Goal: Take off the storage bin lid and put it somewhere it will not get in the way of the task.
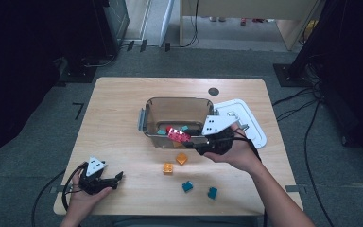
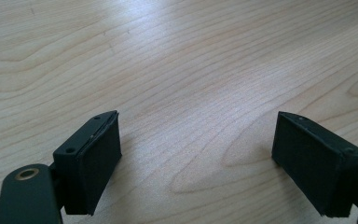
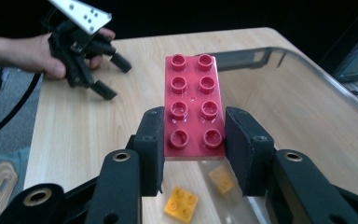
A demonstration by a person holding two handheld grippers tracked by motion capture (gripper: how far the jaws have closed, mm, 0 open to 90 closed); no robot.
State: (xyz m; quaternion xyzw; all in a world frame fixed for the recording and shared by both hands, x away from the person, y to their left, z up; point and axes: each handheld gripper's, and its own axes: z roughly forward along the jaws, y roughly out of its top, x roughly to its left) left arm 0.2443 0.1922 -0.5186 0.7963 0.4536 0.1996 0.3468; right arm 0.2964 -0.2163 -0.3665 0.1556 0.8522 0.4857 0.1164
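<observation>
1. The right hand-held gripper (image 3: 193, 144) holds a red eight-stud brick (image 3: 194, 105) flat between its pads, studs up. In the high view the red brick (image 1: 177, 134) hangs at the near wall of the clear storage bin (image 1: 177, 101), about level with its rim.

2. The pads bite only the near end of the brick and most of its length sticks out ahead. A knock against the bin wall could lever it loose, and it would likely drop on the tabletop (image 1: 123, 123) rather than into the bin.

3. Released too early, the brick may strike the rim and bounce back toward the two orange bricks (image 1: 175, 163) lying just outside the near wall.

4. Blocks already lie on the bin floor; a brick dropped from high up could land on them, tip or rattle out of place.

5. The bin stands unsteadied. A push from the gripper against its wall could slide it toward the white lid (image 1: 246, 118) lying beside it.

6. The left hand-held gripper (image 1: 105, 180) rests at the near-left corner of the tabletop, jaws wide and holding nothing, well apart from the bin, so it could not catch a slip.

7. Two teal blocks (image 1: 199, 189) wait near the front edge; a careless sweep of the forearm might push them off.
</observation>
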